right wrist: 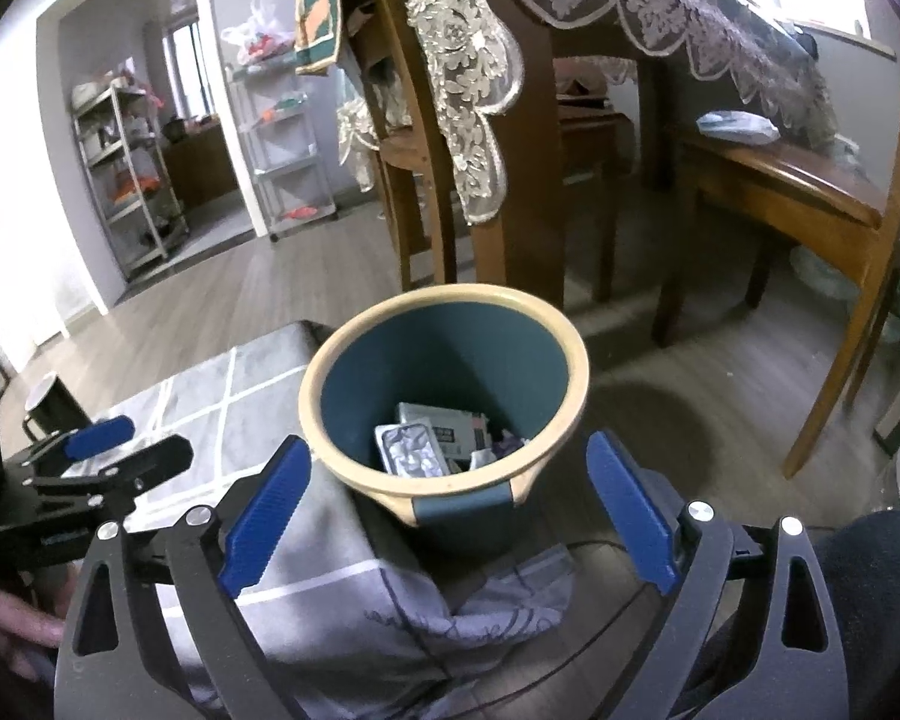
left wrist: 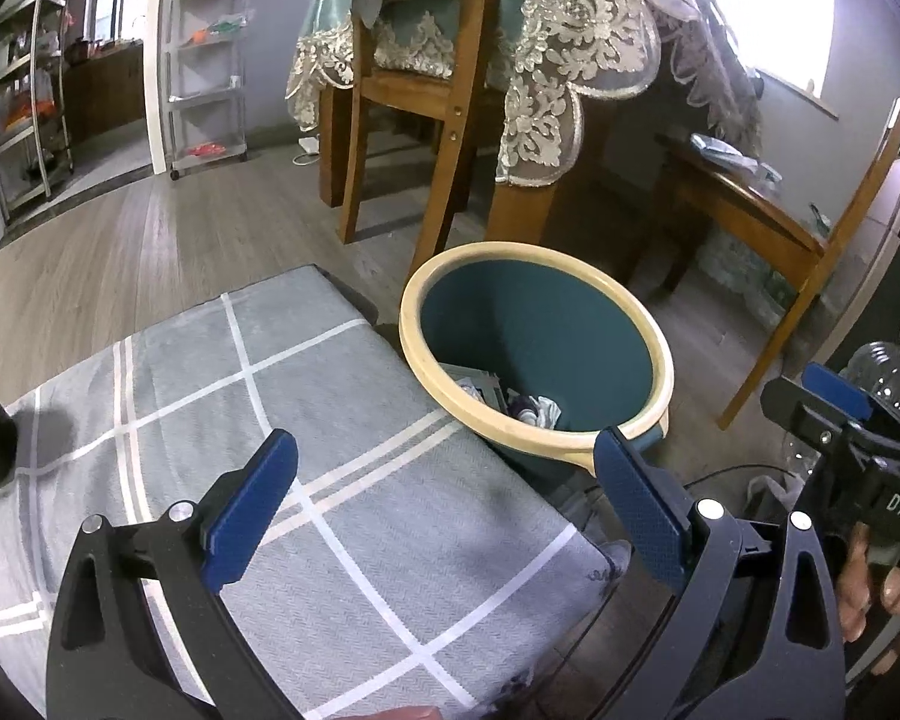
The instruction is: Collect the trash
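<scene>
A teal waste bin with a cream rim (left wrist: pixel 630 306) (right wrist: pixel 354 468) stands on the floor beside a grey checked cushion (left wrist: pixel 342 516) (right wrist: pixel 210 384). Inside lie a silver blister pack (right wrist: pixel 411 450), a grey carton (right wrist: pixel 450 423) and crumpled paper (left wrist: pixel 534 408). My left gripper (left wrist: pixel 444 462) hovers open over the cushion's corner, nothing between its blue pads. My right gripper (right wrist: pixel 450 468) is open just short of the bin's near rim, empty. Each gripper shows in the other's view: the right gripper (left wrist: pixel 834 396) at the right edge, the left gripper (right wrist: pixel 108 438) at the left edge.
A wooden table with a lace cloth (left wrist: pixel 570 60) and wooden chairs (left wrist: pixel 414 120) (right wrist: pixel 810 198) stand behind the bin. A clear plastic bottle (left wrist: pixel 888 378) sits at the right. Metal shelves (left wrist: pixel 210 60) line the far wall. A dark cup (right wrist: pixel 54 402) rests on the cushion. A thin cable (right wrist: pixel 570 552) runs across the floor.
</scene>
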A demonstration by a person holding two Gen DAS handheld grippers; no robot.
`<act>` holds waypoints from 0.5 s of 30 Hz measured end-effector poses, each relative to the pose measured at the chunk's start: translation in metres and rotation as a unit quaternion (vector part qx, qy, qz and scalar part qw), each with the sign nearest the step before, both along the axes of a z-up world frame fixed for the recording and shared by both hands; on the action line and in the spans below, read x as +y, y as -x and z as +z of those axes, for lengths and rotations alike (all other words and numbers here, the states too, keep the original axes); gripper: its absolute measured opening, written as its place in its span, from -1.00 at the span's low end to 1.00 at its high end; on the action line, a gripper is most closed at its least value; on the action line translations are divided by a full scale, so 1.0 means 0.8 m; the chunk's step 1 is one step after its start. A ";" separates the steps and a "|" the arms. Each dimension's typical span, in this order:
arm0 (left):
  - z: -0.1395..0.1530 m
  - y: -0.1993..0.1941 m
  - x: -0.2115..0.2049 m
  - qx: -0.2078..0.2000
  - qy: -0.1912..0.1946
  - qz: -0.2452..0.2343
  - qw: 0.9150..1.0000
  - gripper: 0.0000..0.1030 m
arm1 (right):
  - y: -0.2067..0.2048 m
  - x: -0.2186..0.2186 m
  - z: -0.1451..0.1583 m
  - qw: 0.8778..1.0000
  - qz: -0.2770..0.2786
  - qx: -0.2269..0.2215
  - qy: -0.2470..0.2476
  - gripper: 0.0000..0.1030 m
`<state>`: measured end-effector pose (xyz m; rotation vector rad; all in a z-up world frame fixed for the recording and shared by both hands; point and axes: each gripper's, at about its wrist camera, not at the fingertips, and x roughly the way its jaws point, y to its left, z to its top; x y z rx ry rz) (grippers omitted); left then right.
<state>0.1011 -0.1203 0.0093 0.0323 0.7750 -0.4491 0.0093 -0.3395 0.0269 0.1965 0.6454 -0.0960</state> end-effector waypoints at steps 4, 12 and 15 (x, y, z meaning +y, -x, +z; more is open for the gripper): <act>-0.004 0.000 -0.005 -0.001 -0.006 -0.003 1.000 0.89 | -0.004 -0.003 -0.006 1.000 -0.002 0.005 -0.006 0.81; -0.007 -0.001 -0.010 0.001 -0.008 -0.007 1.000 0.89 | -0.007 -0.003 -0.011 1.000 -0.001 0.009 -0.009 0.81; -0.008 0.000 -0.011 0.002 -0.008 -0.010 1.000 0.89 | -0.007 -0.002 -0.013 1.000 -0.001 0.010 -0.009 0.81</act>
